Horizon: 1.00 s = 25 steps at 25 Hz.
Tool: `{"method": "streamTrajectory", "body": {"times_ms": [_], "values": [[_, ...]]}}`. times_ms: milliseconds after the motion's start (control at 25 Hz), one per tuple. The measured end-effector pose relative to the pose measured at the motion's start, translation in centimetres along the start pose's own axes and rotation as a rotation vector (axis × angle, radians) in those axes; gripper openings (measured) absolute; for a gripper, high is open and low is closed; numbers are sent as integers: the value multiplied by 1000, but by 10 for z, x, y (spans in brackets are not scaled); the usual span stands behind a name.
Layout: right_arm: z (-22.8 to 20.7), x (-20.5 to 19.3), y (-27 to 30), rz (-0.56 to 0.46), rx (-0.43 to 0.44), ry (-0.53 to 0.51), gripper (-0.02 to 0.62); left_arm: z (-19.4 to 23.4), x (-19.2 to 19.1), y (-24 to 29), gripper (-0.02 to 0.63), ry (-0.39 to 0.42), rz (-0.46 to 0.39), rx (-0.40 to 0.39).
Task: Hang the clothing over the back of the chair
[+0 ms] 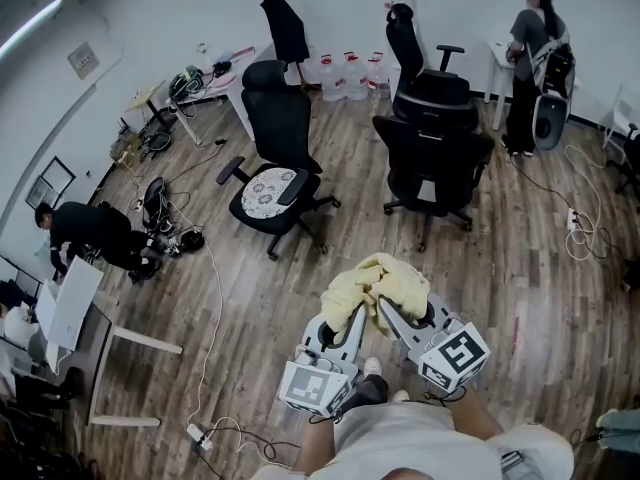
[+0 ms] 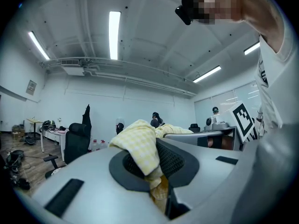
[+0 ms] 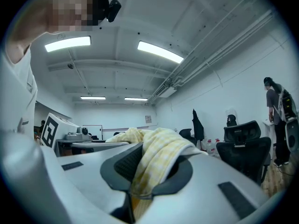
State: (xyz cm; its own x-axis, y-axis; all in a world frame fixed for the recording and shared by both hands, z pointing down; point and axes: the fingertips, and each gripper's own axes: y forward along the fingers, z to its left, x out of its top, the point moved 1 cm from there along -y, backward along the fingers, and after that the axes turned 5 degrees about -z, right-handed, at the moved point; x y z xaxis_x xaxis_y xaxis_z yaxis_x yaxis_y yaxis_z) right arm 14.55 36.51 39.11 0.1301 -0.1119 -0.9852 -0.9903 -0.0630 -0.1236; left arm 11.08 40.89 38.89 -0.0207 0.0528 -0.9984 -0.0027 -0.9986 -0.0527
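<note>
**Yellow checked clothing, in transit**

Bunched between left gripper and right gripper, each with jaws clamped on a fold of it. Held above wood floor, well apart from black chair ahead.

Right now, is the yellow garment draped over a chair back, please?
No, the left gripper and right gripper hold the yellow garment bunched, short of the cushioned chair.

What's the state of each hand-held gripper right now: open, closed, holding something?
Left hand-held gripper: closed on the yellow cloth.
Right hand-held gripper: closed on the same yellow cloth.
</note>
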Motion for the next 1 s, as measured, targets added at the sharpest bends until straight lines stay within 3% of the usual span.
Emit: {"method": "streamTrajectory", "body": {"times_ms": [680,1000], "values": [[-48,-13,101,17,-110,5,60,105,-5,58,44,-29,13,-100],[-68,-17,124,17,-134,-8,60,128,-9,79,44,-38,-3,-120]]}}
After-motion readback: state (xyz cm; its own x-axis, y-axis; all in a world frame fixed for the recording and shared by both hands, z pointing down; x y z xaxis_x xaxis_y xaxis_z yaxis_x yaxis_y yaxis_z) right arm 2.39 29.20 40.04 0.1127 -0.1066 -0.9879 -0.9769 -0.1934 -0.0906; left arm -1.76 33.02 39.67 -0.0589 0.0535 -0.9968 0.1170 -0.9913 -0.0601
